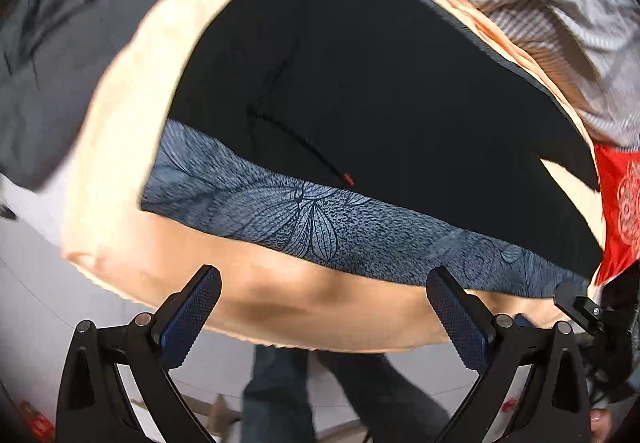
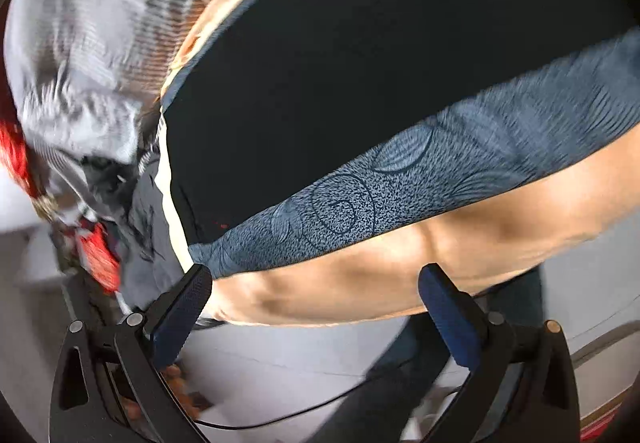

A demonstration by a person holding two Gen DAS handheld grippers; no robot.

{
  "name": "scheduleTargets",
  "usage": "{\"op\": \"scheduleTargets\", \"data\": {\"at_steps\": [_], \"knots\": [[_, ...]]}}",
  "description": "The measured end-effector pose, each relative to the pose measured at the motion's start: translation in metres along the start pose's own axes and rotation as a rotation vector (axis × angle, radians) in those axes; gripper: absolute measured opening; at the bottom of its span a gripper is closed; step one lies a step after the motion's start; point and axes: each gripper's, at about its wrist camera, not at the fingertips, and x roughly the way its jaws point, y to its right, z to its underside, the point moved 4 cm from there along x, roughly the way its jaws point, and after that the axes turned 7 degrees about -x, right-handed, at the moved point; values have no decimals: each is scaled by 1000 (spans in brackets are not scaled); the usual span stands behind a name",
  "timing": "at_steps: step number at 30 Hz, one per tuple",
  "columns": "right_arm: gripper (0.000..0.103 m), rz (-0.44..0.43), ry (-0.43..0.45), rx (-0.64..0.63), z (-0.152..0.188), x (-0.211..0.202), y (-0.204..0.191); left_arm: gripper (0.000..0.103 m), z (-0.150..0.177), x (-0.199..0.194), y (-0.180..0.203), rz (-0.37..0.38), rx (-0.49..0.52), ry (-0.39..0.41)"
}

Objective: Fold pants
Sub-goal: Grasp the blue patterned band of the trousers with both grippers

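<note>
Black pants (image 1: 380, 83) lie flat on the peach-covered worktop (image 1: 120, 123), at twelve o'clock from both tools. Left hand-held gripper (image 1: 324, 307) and right hand-held gripper (image 2: 316, 303) gape wide (gripping nothing).

Left tongs (image 1: 323, 309): black hinged arms — silver pivot pins, blue textured pads.
Right tongs (image 2: 316, 305): same build.
Legs (image 1: 280, 395): dark trousers.

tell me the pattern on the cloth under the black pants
Blue-grey cloth with a dark leaf print, clearest in the left wrist view.
</note>
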Motion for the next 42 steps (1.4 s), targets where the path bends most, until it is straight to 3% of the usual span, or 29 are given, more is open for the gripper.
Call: {"op": "scheduleTargets", "data": {"at_steps": [5,8,9,12,14,15,16,20,24,27,30,33,36,42], "knots": [[100,-155,-5,115,-4,37,24,103,-2,30,-5,91,-55,-30],[82,-217,1,148,-6,49,28,103,-3,38,-6,114,-60,-38],[71,-234,4,155,-7,52,29,103,-3,40,-7,124,-60,-41],[65,-267,5,188,-10,60,31,103,-3,43,-11,149,-63,-57],[50,-325,5,240,-14,64,34,103,-4,44,-12,160,-65,-63],[24,-358,5,257,-15,64,33,103,-5,44,-11,166,-67,-65],[9,-393,15,260,-18,61,29,103,-8,44,-9,183,-72,-68],[9,-441,25,218,-24,42,9,103,-15,41,-9,252,-122,-76],[9,-438,19,196,-29,29,0,103,-29,40,-14,358,-260,-78],[9,-421,9,177,-33,24,-5,100,-41,41,-20,372,-311,-45],[9,-404,-2,170,-34,24,-11,79,-52,43,-23,362,-325,-46],[9,-368,-11,160,-34,23,-14,33,-56,40,-30,346,-313,-44],[9,-306,-20,110,-36,16,-23,21,-57,24,-38,362,-301,-34],[9,-264,-12,-28,-64,-11,-51,21,-78,-29,-3,320,-111,59]]}}
